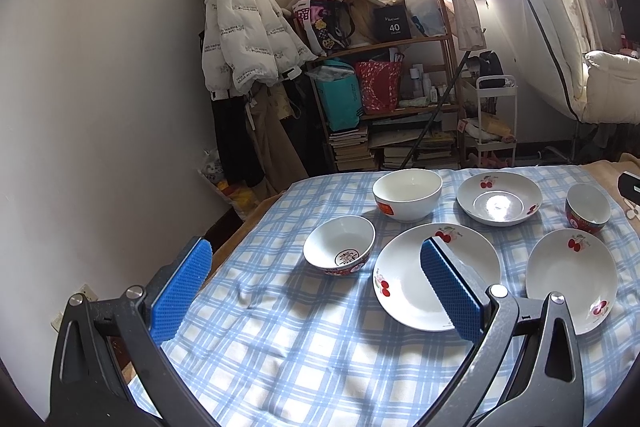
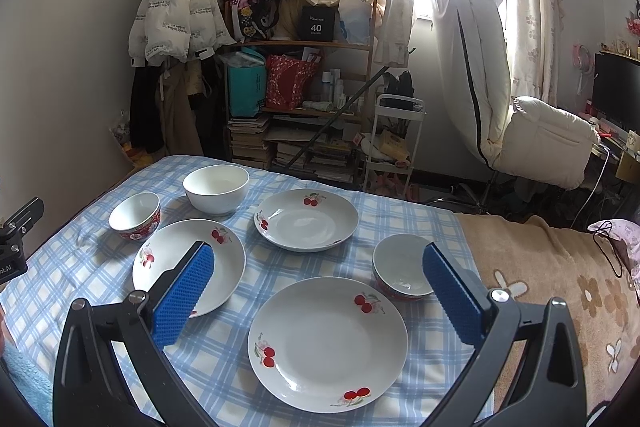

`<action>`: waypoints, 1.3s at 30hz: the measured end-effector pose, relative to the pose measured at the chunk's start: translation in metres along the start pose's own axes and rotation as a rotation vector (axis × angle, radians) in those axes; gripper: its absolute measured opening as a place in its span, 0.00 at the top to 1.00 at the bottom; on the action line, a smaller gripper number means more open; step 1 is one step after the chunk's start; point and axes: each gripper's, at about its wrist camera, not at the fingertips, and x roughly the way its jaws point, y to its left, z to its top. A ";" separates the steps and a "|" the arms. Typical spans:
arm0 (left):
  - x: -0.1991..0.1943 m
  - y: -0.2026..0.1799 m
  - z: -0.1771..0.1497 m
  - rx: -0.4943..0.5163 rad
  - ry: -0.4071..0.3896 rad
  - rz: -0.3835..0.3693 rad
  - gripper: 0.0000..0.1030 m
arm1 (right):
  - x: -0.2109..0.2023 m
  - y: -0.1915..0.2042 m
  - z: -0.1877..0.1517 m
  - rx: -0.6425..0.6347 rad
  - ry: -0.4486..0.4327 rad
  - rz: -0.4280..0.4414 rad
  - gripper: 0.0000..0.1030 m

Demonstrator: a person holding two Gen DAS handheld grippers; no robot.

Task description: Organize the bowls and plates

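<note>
Three white cherry-print plates and three bowls lie on the blue checked cloth (image 2: 228, 359). In the right wrist view the near plate (image 2: 328, 343) sits between my open right gripper's (image 2: 318, 291) fingers, with a red-rimmed bowl (image 2: 400, 273) by the right finger, a far plate (image 2: 306, 219), a left plate (image 2: 224, 259), a plain white bowl (image 2: 216, 187) and another red-rimmed bowl (image 2: 135, 215). My left gripper (image 1: 316, 287) hangs open above the cloth, near a red-rimmed bowl (image 1: 340, 245) and the middle plate (image 1: 400, 287). Both hold nothing.
A beige flowered blanket (image 2: 560, 287) covers the surface right of the cloth. Behind stand a cluttered wooden shelf (image 1: 400, 79), a hanging white jacket (image 1: 248, 27), a small white trolley (image 2: 394, 139) and a padded chair (image 2: 548, 143). The left edge of the cloth drops to the floor.
</note>
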 end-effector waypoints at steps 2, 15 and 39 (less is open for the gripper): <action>-0.001 0.000 0.000 -0.003 0.000 -0.005 0.01 | 0.000 0.000 0.000 -0.001 -0.001 -0.001 0.00; -0.001 0.000 0.001 0.001 0.003 -0.005 0.01 | 0.001 0.000 0.000 -0.002 0.002 -0.002 0.00; -0.002 0.005 0.002 -0.004 0.000 0.000 0.01 | 0.002 -0.002 0.001 0.007 0.000 -0.008 0.00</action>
